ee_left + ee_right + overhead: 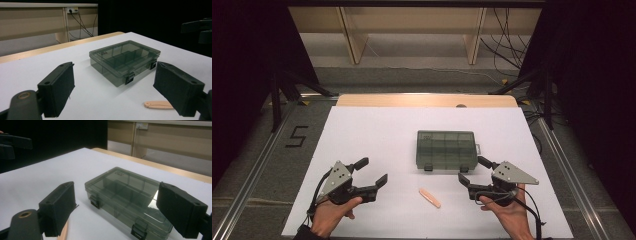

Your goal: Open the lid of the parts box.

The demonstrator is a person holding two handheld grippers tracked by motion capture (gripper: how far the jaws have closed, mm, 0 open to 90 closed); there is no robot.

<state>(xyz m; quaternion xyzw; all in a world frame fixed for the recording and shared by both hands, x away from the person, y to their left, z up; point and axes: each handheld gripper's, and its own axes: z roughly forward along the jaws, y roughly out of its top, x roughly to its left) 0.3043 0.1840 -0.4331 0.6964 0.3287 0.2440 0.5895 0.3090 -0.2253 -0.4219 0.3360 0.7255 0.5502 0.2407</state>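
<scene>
Here, the left gripper (371, 172) hovers low over the near left of the white table (362, 130), jaws wide apart and holding nothing. To its right, near the table's front edge, lies a small flat peach-coloured plastic stick (430, 198), its long axis running from far-left to near-right; it sits roughly midway between the two tools, perhaps slightly closer to the right one. Just beyond it rests a smoky translucent grey plastic compartment box (446, 149), lid closed, its two dark latches facing the person and its long side running left to right. Furthest right, the right gripper (473, 171) hangs with jaws likewise spread and empty, close by the box's near right corner, so it looks better placed to reach the latches.
</scene>
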